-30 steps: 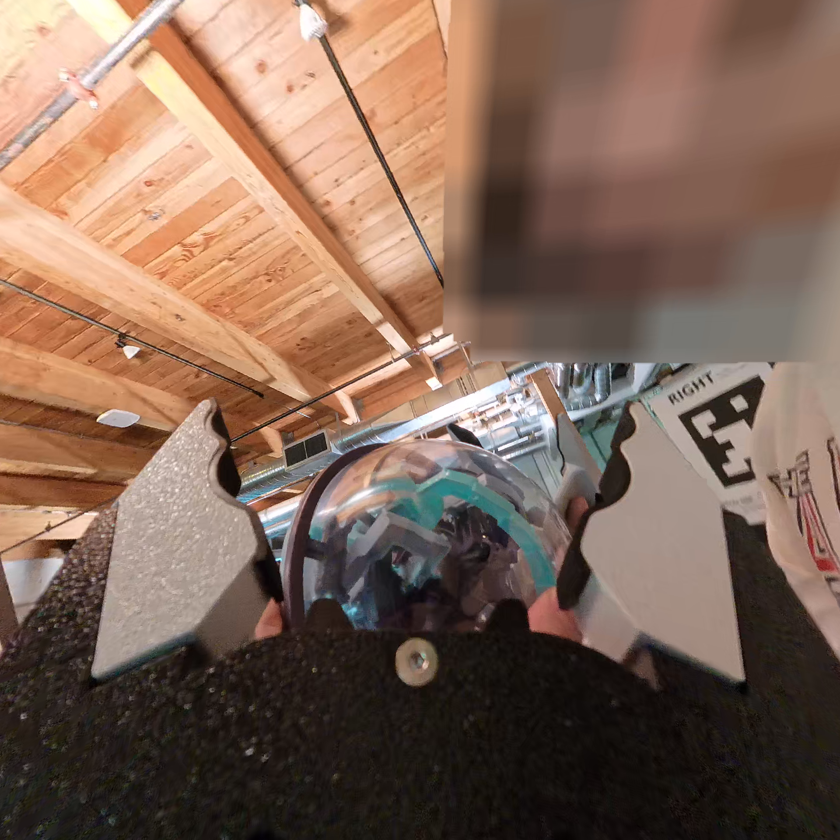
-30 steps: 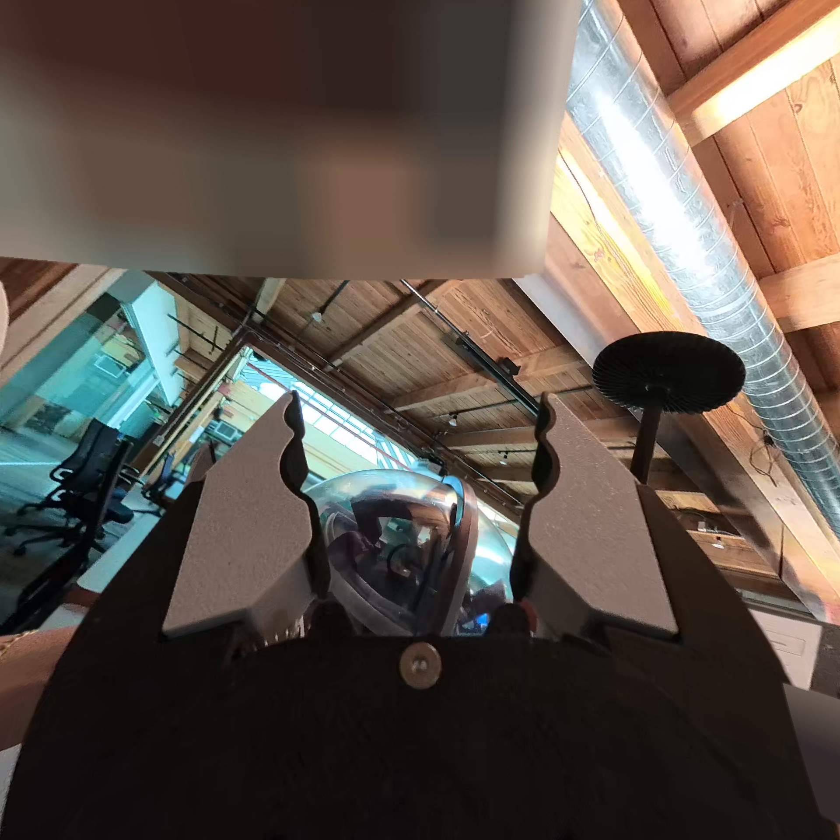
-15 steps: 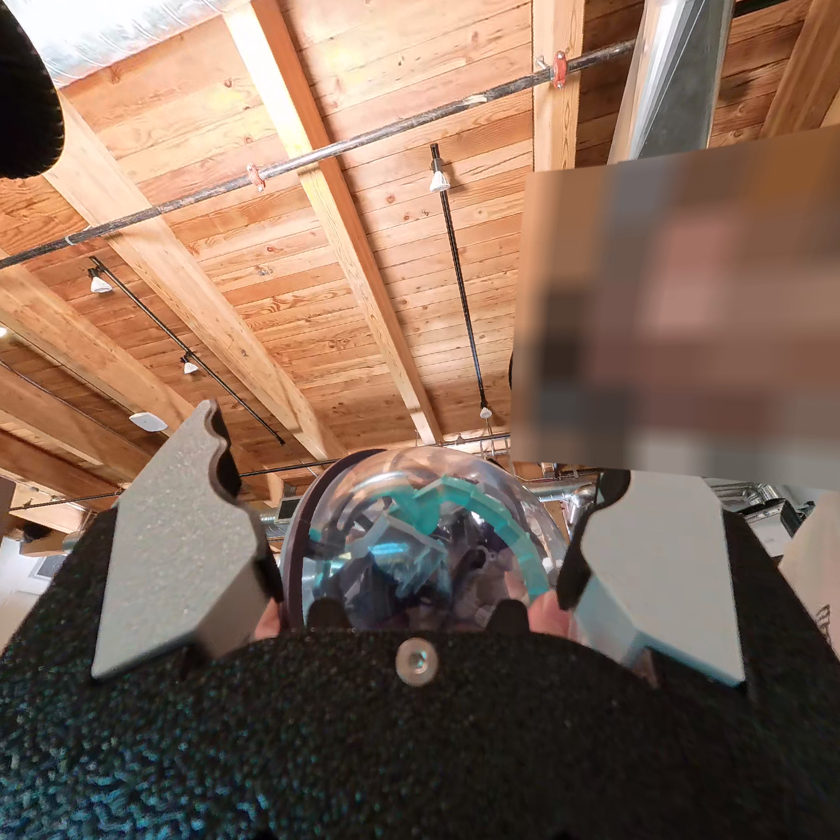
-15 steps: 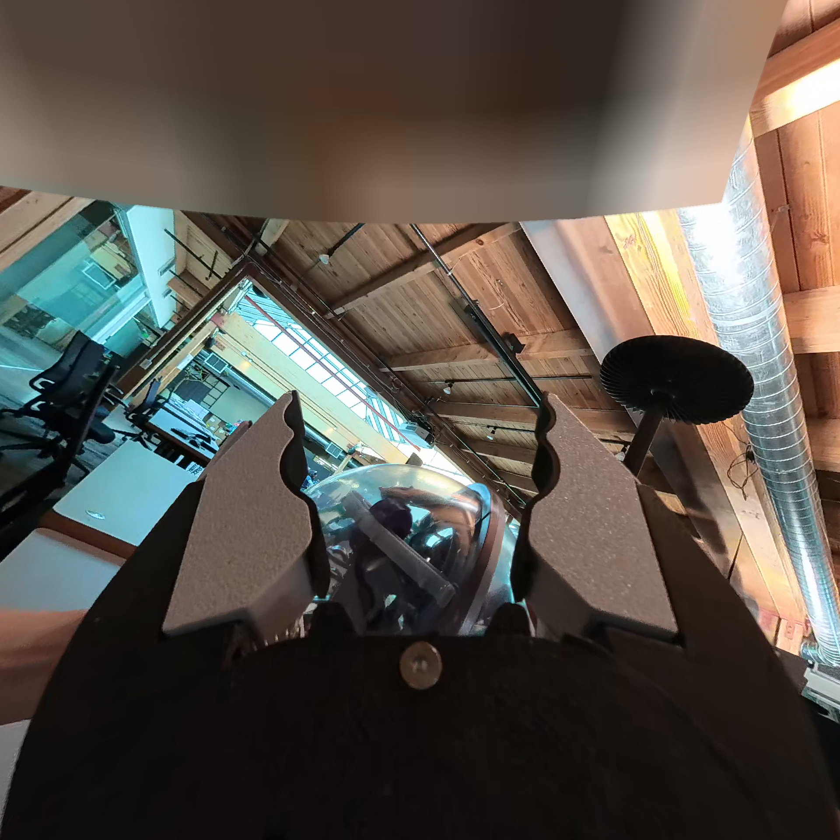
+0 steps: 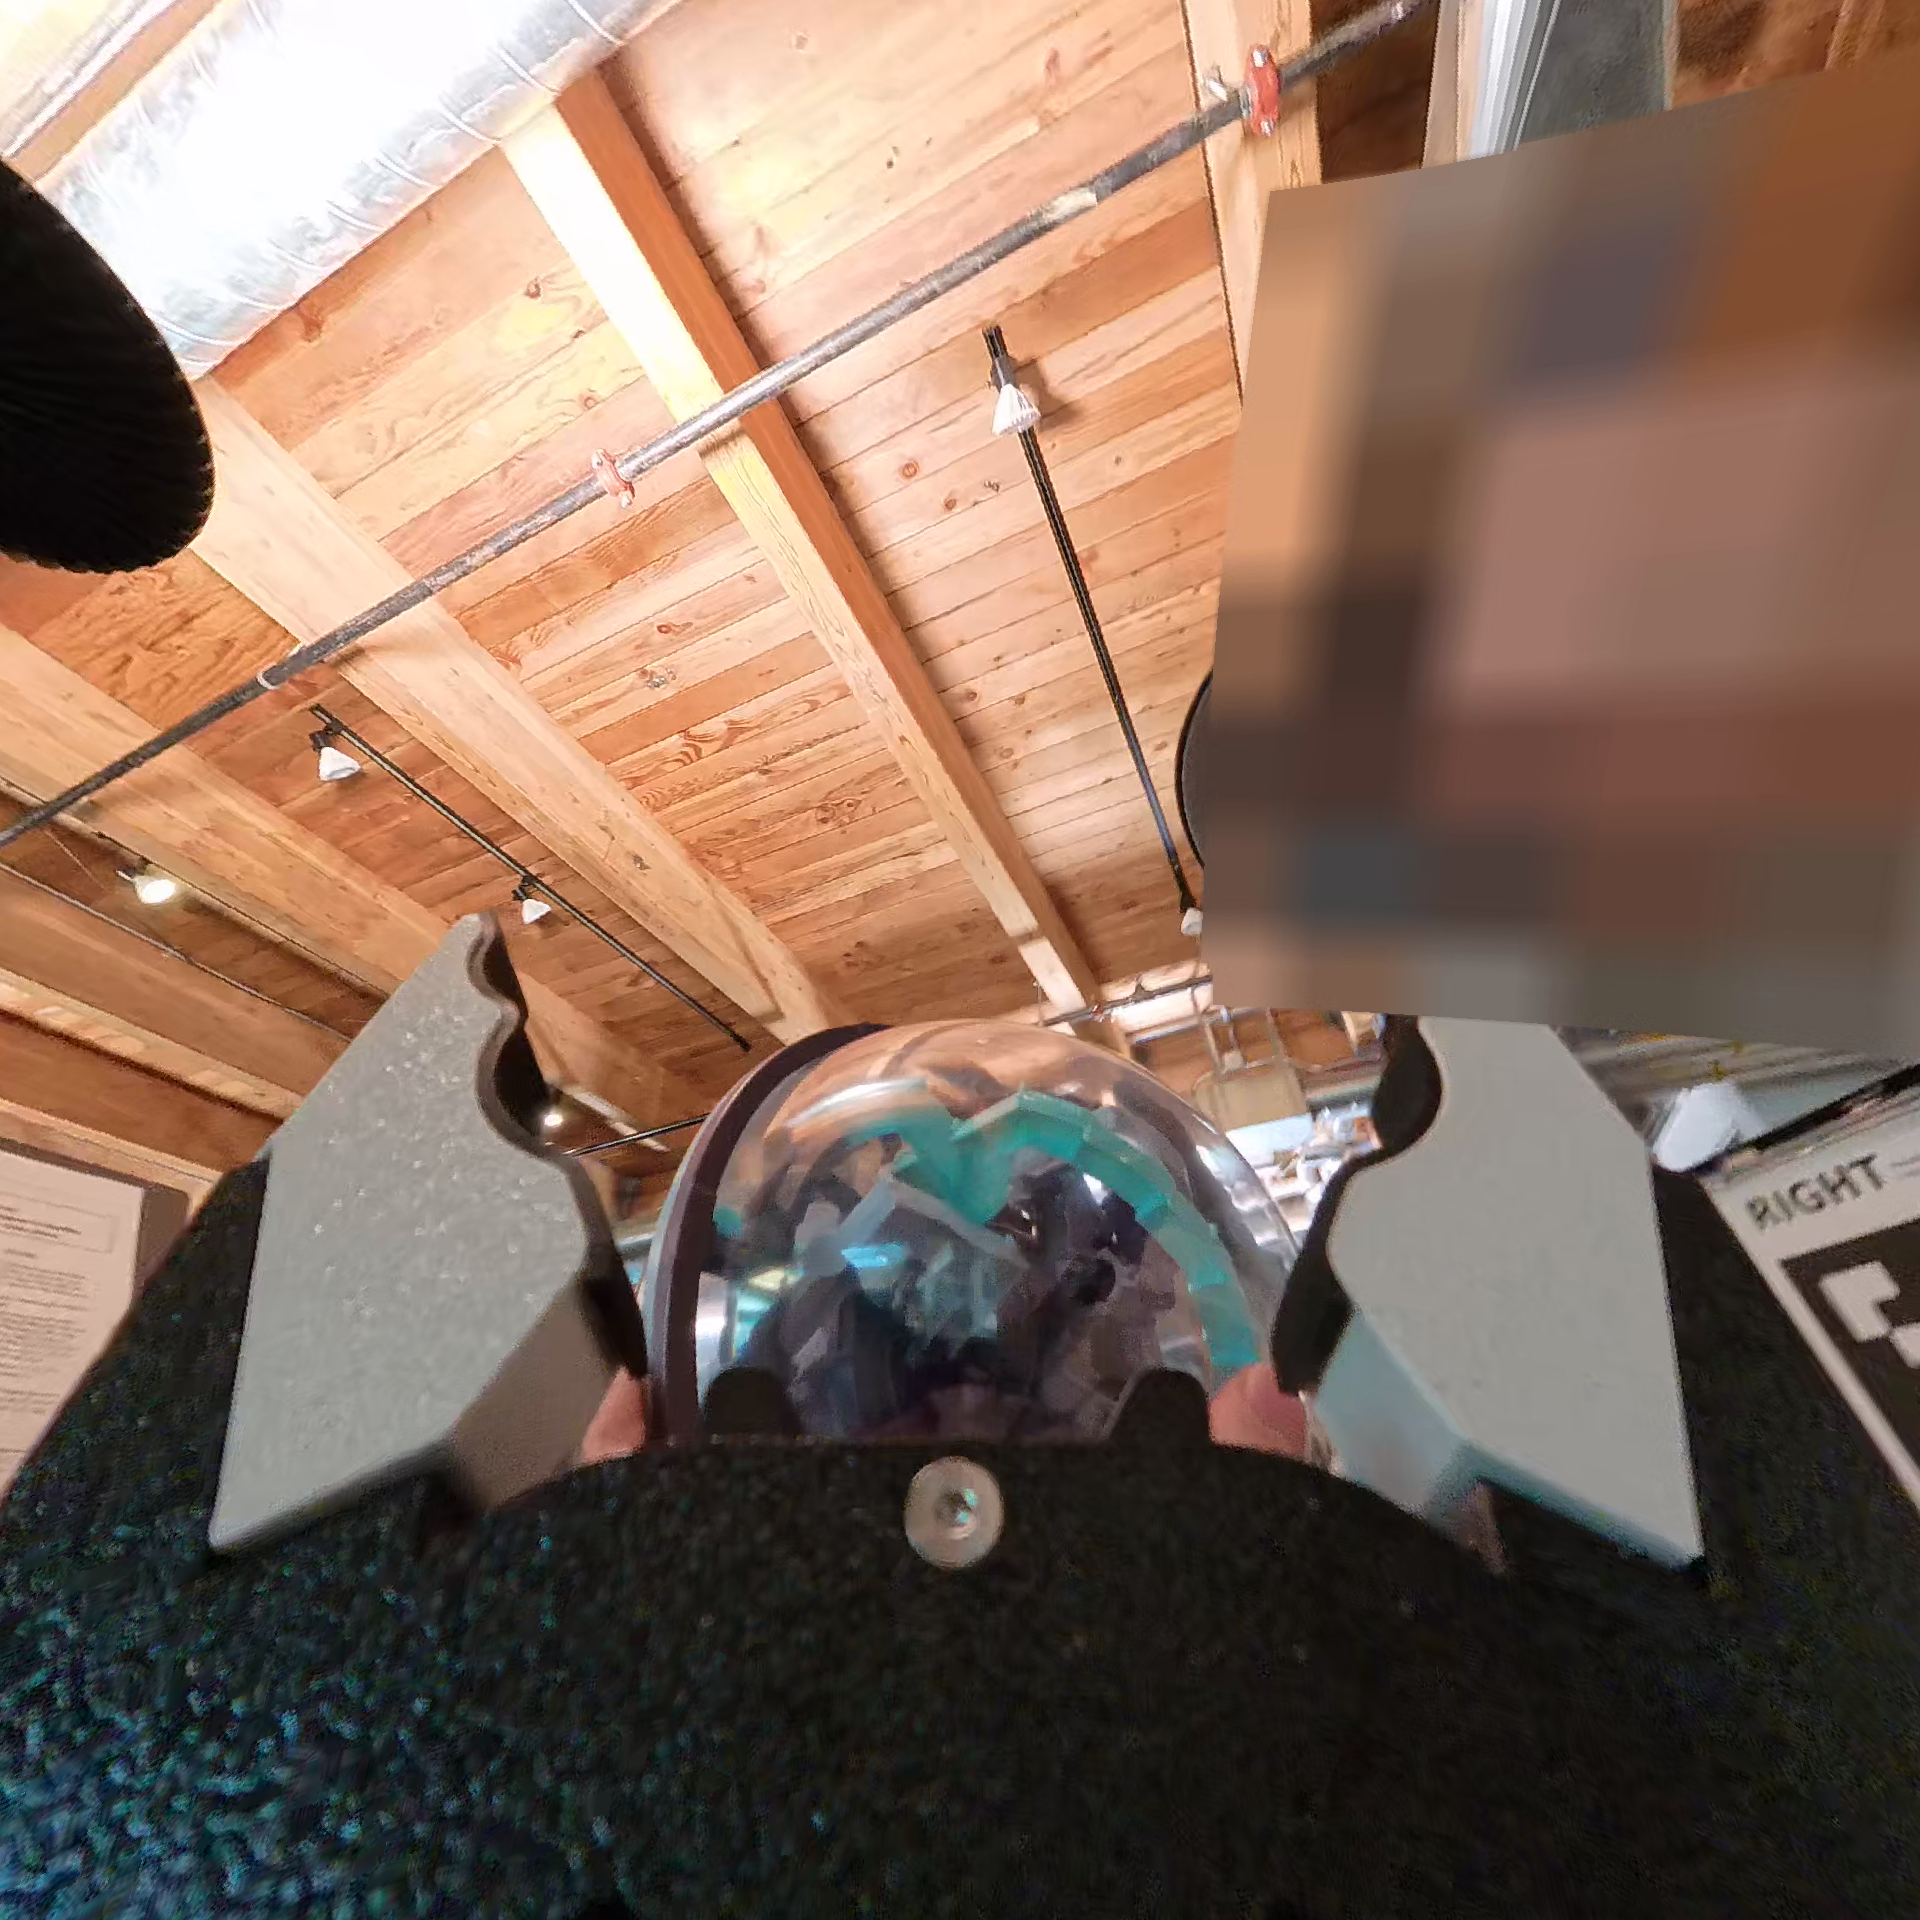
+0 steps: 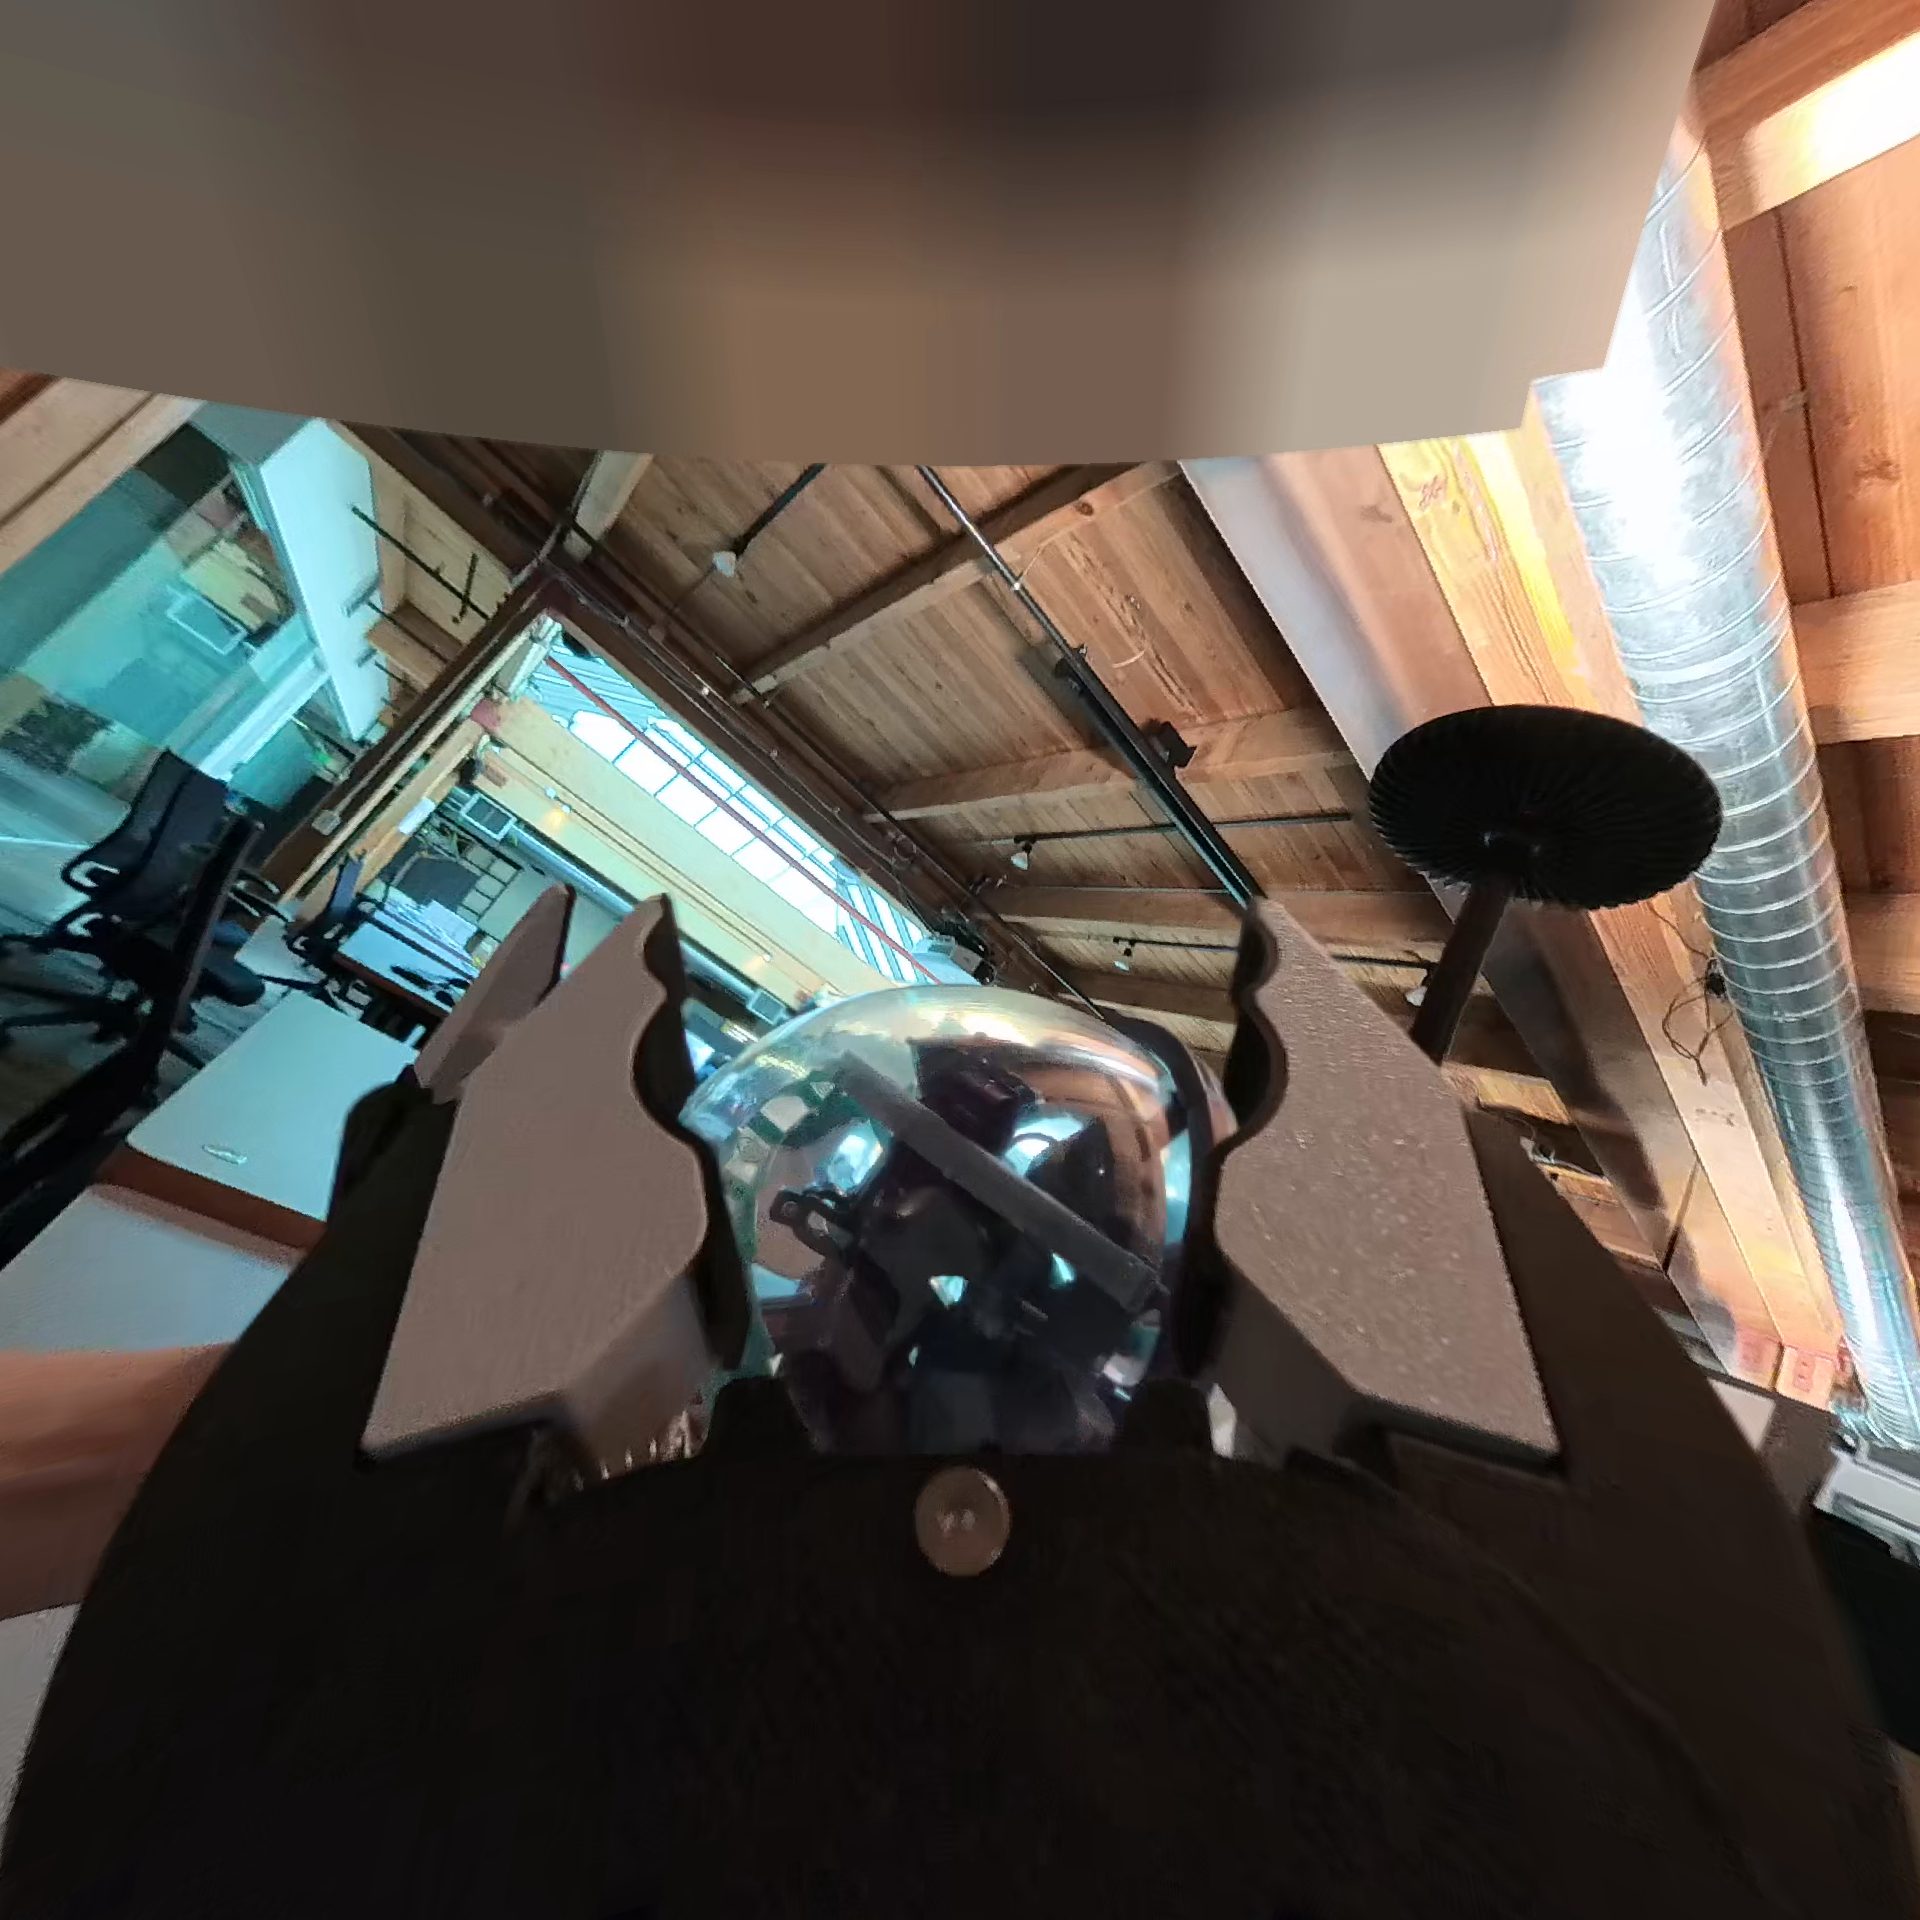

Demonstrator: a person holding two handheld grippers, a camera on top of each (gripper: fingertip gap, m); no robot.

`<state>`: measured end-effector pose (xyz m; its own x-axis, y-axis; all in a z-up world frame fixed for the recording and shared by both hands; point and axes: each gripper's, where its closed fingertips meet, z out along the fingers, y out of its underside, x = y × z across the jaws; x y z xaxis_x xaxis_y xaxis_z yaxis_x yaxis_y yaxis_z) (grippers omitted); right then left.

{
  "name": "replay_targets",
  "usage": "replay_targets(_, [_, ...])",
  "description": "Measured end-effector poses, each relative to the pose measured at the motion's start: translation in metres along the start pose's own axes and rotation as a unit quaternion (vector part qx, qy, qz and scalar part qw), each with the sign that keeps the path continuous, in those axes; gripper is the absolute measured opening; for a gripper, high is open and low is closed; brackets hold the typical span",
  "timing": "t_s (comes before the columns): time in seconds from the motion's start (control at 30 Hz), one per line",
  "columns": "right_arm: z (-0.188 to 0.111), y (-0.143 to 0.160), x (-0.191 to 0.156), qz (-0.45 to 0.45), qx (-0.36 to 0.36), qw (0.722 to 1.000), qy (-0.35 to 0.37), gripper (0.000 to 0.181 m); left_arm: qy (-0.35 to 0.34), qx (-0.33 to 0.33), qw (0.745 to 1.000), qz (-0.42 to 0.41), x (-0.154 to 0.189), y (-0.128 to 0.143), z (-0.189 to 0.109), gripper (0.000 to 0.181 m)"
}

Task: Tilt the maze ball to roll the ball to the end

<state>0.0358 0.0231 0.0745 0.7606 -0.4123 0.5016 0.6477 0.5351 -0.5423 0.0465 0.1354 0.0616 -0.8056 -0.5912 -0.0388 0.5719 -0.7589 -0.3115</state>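
Observation:
The maze ball (image 5: 961, 1226) is a clear sphere with teal and grey tracks inside and a dark seam ring. It is held up towards the ceiling between both grippers. My left gripper (image 5: 956, 1039) has its grey fingers (image 5: 416, 1247) pressed on the ball's two sides. In the right wrist view the ball (image 6: 966, 1195) sits between the fingers (image 6: 1371, 1195) of my right gripper (image 6: 956, 935), which is also shut on it. A finger of the left gripper (image 6: 499, 997) shows behind. I cannot make out the small ball inside.
Overhead is a wooden beam ceiling (image 5: 727, 623) with a metal duct (image 6: 1714, 727) and a black round disc on a post (image 6: 1538, 821). Office chairs (image 6: 156, 883) and desks lie far left. A forearm (image 6: 104, 1455) shows low left. The right gripper's marker plate (image 5: 1849, 1299) is at right.
Both views have swung along the ceiling as the held ball tilted. In the right wrist view the dark seam moved from centre to the right. The marker plate is back in the left wrist view.

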Motion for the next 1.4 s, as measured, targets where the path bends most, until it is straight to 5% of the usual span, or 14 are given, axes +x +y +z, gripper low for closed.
replay_targets(0.03, [0.0,0.004,0.001,-0.001,-0.007,1.0,0.006,0.109,0.005,-0.007,1.0,0.014,0.003,0.002,0.001,0.157])
replay_targets(0.4, [-0.016,0.011,0.027,0.09,0.044,0.993,0.057,0.125,0.081,-0.08,0.987,0.117,0.033,0.023,0.008,0.157])
replay_targets(0.57, [-0.018,0.02,0.031,0.102,0.03,0.992,0.069,0.126,0.145,-0.129,0.961,0.198,0.049,0.04,0.005,0.157])
replay_targets(0.67, [-0.02,0.026,0.033,0.124,0.021,0.99,0.071,0.128,0.203,-0.171,0.922,0.284,0.064,0.057,0.002,0.157])
replay_targets(0.83, [-0.027,0.023,0.036,0.171,0.051,0.982,0.06,0.129,0.314,-0.221,0.806,0.449,0.086,0.09,-0.013,0.157])
replay_targets(0.9, [-0.031,0.012,0.036,0.166,0.084,0.981,0.055,0.125,0.34,-0.214,0.782,0.476,0.095,0.094,-0.016,0.157])
replay_targets(1.13, [-0.039,-0.007,0.037,0.12,0.13,0.982,0.059,0.121,0.343,-0.146,0.85,0.373,0.121,0.067,-0.008,0.157])
replay_targets(1.4, [-0.035,-0.015,0.025,0.085,0.14,0.986,0.037,0.119,0.312,-0.13,0.871,0.355,0.11,0.055,-0.002,0.157])
